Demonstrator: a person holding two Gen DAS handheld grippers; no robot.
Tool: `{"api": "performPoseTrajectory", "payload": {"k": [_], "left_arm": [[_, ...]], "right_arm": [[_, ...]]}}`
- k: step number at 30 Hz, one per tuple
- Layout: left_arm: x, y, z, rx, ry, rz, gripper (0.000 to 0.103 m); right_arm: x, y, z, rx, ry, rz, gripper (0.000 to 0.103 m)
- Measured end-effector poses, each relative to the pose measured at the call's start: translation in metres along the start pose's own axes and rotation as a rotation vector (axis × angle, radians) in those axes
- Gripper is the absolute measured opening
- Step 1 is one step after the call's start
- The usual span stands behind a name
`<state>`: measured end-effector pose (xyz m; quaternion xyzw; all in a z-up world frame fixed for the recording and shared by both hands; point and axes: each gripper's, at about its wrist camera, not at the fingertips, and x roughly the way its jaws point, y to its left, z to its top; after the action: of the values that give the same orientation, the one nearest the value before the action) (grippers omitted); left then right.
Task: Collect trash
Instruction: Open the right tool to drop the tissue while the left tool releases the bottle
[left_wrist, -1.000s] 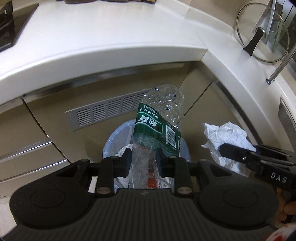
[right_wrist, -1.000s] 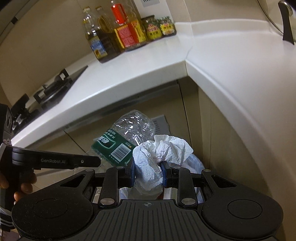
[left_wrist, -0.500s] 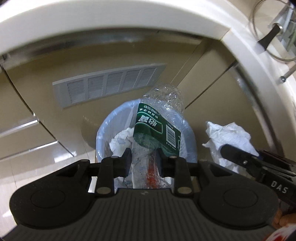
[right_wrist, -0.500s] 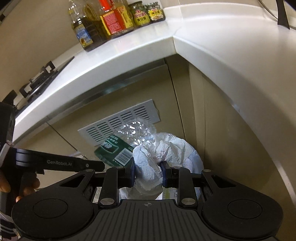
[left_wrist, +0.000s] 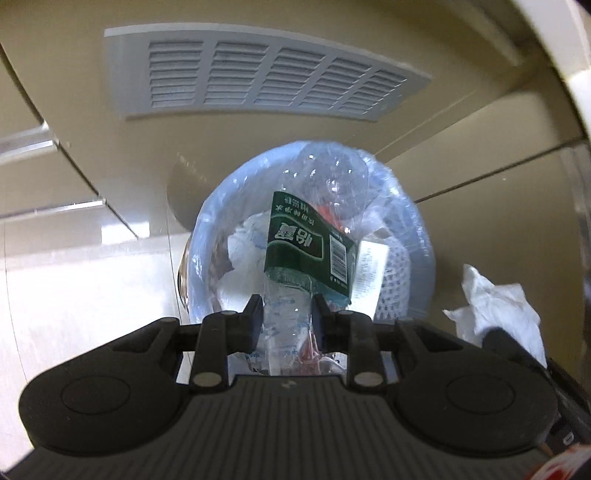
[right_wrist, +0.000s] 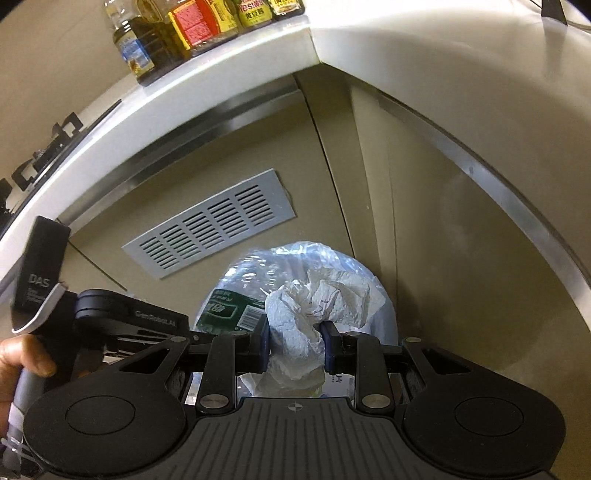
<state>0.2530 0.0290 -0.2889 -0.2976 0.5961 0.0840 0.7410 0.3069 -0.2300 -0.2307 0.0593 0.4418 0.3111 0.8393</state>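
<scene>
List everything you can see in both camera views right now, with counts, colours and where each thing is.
plastic bottle: one, clear with green label, held over the bin
paper wad: one, white, held above the bin
trash bin: one, pale blue liner, on the floor by the cabinets, already holding white paper
vent grille: one, grey, on the beige cabinet front
countertop: one, white, above the cabinets
oil and sauce bottles: several, yellow and red labels, on the countertop
left tool: black, shut on the bottle
right tool: black, shut on the wad
</scene>
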Motion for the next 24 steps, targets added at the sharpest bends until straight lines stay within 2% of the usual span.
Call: {"api": "performPoseTrajectory", "payload": {"k": [8,12,14,20,24], "left_arm": [[0.018,-0.005,-0.005,0.042,0.026,0.007,0.025],[0.013,-0.009,-0.006,0.099,0.015,0.001,0.027],[0.010,-0.010,-0.006,0.114,0.013,-0.010,0.035],[0.000,-0.010,-0.004,0.130,0.001,-0.034,0.036],[-0.010,-0.017,-0.004,0.217,-0.046,-0.014,0.036]], "right_arm": [[0.013,-0.006,-0.003,0.011,0.013,0.003,0.027],[0.020,-0.006,-0.004,0.010,0.020,0.009,0.027],[0.024,-0.007,-0.006,0.015,0.027,0.012,0.027],[0.033,-0.005,-0.005,0.005,0.037,0.011,0.027],[0.039,-0.005,-0.003,0.006,0.017,0.010,0.027]]}}
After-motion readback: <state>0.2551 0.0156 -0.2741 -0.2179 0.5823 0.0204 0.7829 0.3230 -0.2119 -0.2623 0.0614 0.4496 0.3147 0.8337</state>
